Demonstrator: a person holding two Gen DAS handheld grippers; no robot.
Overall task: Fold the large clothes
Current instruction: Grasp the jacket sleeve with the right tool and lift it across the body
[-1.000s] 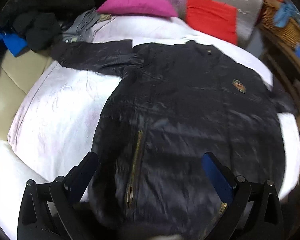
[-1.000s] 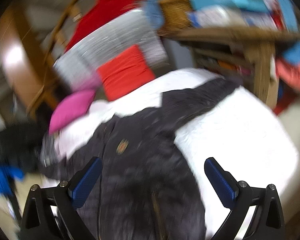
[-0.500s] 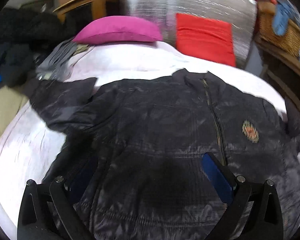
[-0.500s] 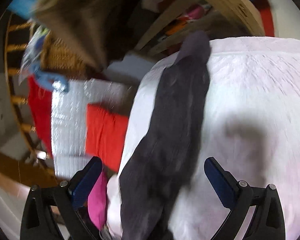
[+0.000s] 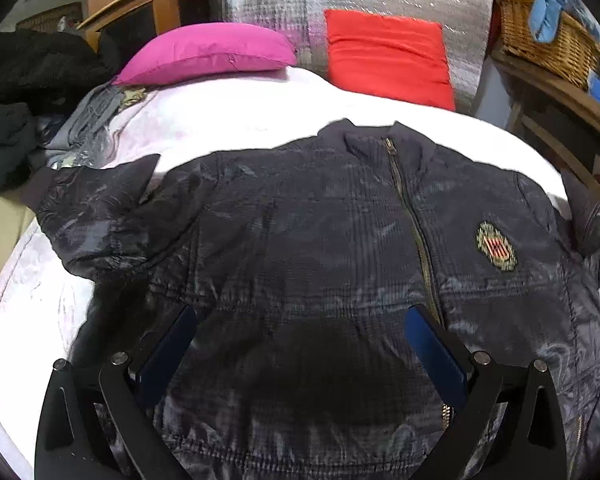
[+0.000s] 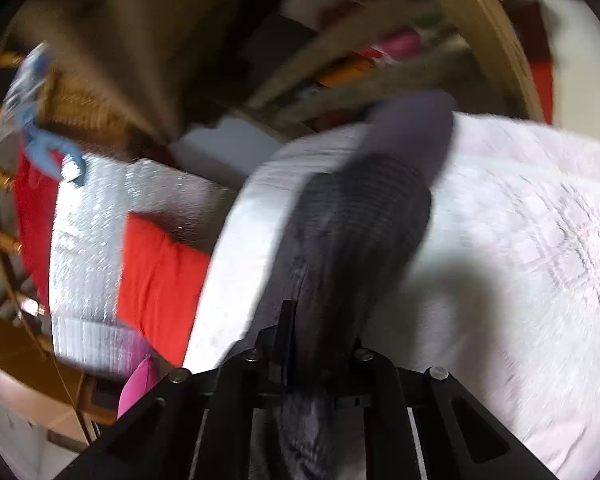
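Quilted dark jacket flat; left tool spread wide, right tool clenched on ribbed sleeve.

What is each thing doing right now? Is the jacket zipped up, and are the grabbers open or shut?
jacket: spread flat on the bed, zipped up
jacket sleeve: pinched, stretched out over the bed
left gripper: jaws open, holding nothing
right gripper: jaws shut on the sleeve
pink pillow: lying on the bed
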